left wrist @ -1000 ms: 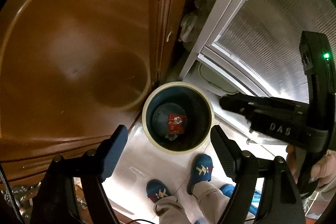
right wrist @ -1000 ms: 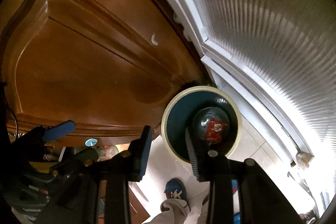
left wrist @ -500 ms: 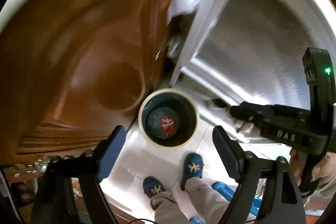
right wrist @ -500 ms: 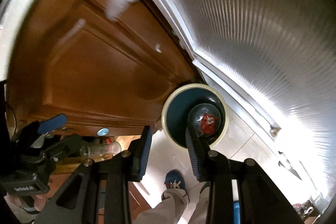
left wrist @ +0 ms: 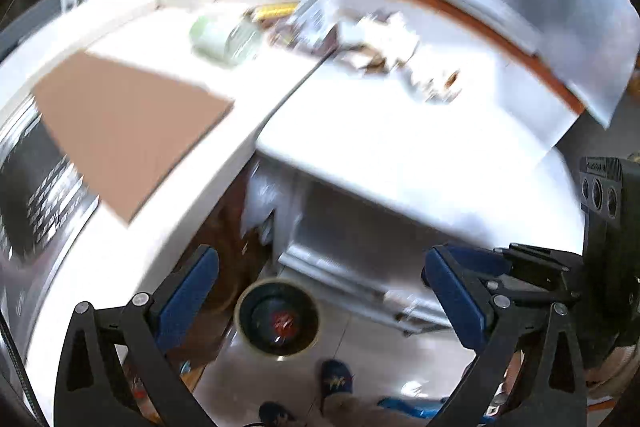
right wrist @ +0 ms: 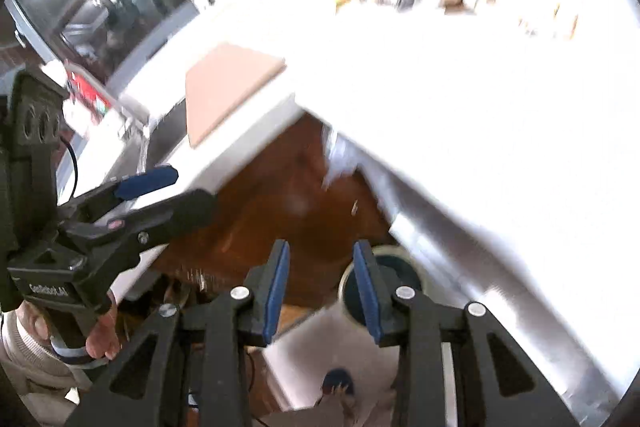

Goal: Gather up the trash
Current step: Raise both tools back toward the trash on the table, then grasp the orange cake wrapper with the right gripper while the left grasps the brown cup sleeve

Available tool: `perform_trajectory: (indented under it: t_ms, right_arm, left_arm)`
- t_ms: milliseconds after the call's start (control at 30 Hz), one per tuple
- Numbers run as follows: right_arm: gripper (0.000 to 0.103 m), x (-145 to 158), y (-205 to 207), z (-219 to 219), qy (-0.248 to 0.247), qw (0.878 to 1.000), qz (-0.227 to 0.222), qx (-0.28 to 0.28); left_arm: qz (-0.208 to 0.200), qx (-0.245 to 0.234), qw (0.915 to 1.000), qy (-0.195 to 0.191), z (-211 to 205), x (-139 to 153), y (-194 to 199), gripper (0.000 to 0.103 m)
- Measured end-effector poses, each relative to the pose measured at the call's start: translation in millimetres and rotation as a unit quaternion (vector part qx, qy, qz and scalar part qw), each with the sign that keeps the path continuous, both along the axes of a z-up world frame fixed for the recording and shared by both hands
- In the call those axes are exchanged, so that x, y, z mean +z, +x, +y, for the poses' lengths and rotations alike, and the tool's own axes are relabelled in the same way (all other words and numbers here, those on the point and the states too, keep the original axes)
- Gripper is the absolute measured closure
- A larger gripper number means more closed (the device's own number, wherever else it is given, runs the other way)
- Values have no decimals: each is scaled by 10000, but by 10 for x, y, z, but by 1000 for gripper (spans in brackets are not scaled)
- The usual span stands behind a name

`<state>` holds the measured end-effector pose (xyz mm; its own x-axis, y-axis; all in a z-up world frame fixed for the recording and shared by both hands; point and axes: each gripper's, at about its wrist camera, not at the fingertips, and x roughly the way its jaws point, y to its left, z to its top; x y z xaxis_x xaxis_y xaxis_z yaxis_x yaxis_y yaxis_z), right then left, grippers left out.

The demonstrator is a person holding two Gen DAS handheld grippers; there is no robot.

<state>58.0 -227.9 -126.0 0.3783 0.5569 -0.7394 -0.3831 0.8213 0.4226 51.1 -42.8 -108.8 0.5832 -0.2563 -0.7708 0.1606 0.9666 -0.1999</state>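
with the red wrapper point(left wrist: 283, 321) left in the round cream-rimmed bin point(left wrist: 276, 317) at six o'clock, the left gripper point(left wrist: 320, 291), just widened and empty, and the half-open, empty right gripper point(right wrist: 320, 287) have been raised toward scattered litter point(left wrist: 384, 47) at twelve o'clock.

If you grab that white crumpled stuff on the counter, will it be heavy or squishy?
The white crumpled wad looks like paper or tissue, so it is probably very light and would squash between the fingers. It likely won't roll. The picture is blurred, so I cannot be sure what it is.

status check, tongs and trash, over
Left tongs just opened wide, empty. Right tongs part open, empty. Red wrapper in bin. More litter on white counter, path clear.
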Motion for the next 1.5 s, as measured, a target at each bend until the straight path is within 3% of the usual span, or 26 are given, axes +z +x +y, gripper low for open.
perform_trajectory:
  t_ms: [200, 400, 533, 667, 1033, 1300, 1500]
  right_arm:
    - [69, 467, 350, -504, 104, 9964, -426, -724]
    - [69, 596, 813, -979, -69, 9875, -624, -1444]
    - [69, 562, 1179, -1258, -170, 9829, -552, -1750]
    - [69, 507, 1533, -1450, -112, 9786, -389, -2019]
    - [69, 174, 2304, -1689, -194, 9661, 64, -2573]
    - [69, -46, 2533, -1653, -269, 9675, 345, -2489]
    - [69, -68, 2552, -1666, -154, 9719, 300, -2330]
  left_arm:
    - [-244, -263, 9993, 135, -324, 330, 388, 1]
    - [-165, -403, 9980, 469, -608, 353, 960, 1]
    - [-101, -581, 9962, 648, -830, 307, 1363, 3]
    - [-92, -775, 9934, 836, -1031, 229, 1719, 14]
    - [178, -1178, 9835, 1364, -1532, -116, 2607, 14]
    - [552, -1329, 9761, 1627, -1650, -397, 2994, 14]
    - [701, -1283, 9770, 1556, -1658, -502, 3174, 16]
